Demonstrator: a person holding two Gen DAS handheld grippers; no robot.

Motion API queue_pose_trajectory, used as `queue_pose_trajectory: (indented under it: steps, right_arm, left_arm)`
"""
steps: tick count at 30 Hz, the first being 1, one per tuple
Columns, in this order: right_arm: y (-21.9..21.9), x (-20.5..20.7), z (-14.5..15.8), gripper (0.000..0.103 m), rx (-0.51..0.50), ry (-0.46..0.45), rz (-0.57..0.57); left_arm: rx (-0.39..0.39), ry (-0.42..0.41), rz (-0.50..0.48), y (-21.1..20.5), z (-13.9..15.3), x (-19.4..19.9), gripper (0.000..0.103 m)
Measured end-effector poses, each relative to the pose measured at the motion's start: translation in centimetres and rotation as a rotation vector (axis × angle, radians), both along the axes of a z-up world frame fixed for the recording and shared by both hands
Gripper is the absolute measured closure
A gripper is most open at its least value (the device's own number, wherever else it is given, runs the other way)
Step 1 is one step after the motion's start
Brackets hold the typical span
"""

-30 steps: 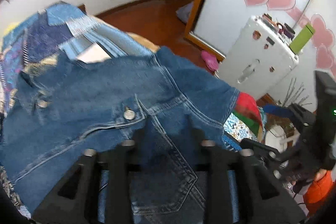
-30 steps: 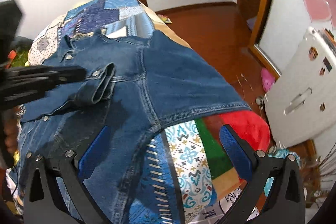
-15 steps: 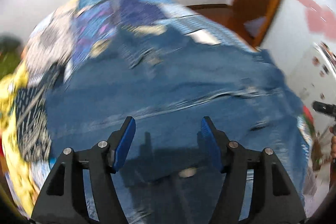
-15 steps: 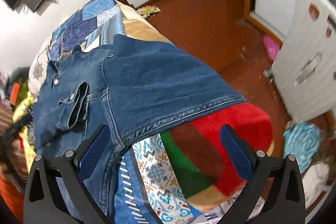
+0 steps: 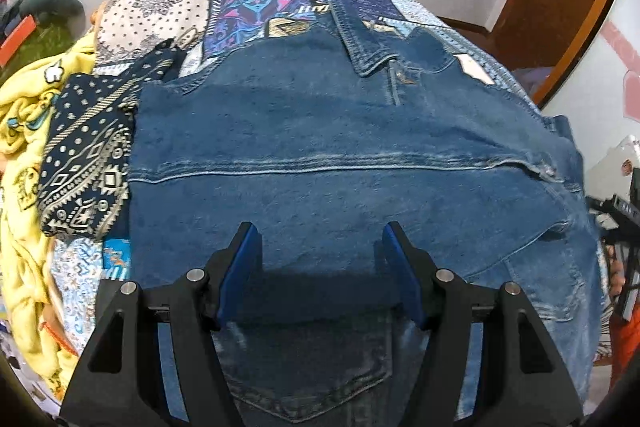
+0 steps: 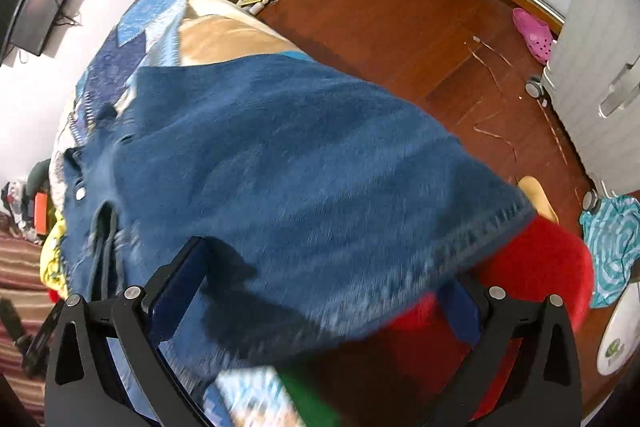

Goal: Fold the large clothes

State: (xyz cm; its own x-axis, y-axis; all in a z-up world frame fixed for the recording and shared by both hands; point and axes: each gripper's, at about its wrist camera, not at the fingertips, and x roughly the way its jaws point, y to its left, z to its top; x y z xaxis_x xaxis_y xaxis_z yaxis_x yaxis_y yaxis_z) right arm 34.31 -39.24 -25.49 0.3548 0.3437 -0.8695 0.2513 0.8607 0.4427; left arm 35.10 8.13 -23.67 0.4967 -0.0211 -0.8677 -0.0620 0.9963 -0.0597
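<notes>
A blue denim jacket lies spread flat on the patchwork bed, collar toward the far end. My left gripper is open and empty, just above the jacket's near part, over a jeans-like pocket panel. In the right wrist view the same jacket drapes over the bed's corner, its hem blurred. My right gripper is open wide, straddling the hem edge close above it, holding nothing.
A dark patterned cloth and a yellow garment lie left of the jacket. A red blanket hangs at the bed corner. Wooden floor, a pink shoe and a white case are right.
My left gripper let go of the jacket fold, opened and swung to face the bed's length. My right gripper dropped closer to the jacket's hem at the bed corner.
</notes>
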Motion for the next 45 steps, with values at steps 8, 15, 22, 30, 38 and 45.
queue_pose_trajectory:
  steps: [8,15,22,30,38,45]
  right_arm:
    - [0.3,-0.1,2.6,0.059,-0.198,-0.066,-0.112]
    - [2.2,-1.0,8.1,0.09,-0.339,-0.204,-0.048]
    - [8.3,-1.1,17.9,0.093,-0.277,-0.472,0.106]
    - [19.7,-1.7,19.5,0.093,-0.216,-0.557,0.348]
    - [26.1,-3.9,10.2,0.093,-0.189,-0.287,0.544]
    - [25.4,-6.0,8.6,0.087,-0.222,-0.159,0.607]
  left_arm:
    - [0.031,-0.004,-0.013,0.1,0.1,-1.3,0.039]
    - [0.024,-0.045,-0.005,0.2,1.5,-2.6,0.039]
    - [0.035,-0.095,-0.036,-0.4,3.3,-4.3,0.039]
    - [-0.023,-0.145,-0.05,0.3,5.8,-6.7,0.039]
    - [0.022,-0.147,-0.048,1.5,5.9,-8.9,0.039]
    - [0.011,-0.117,-0.054,1.2,5.1,-9.3,0.039]
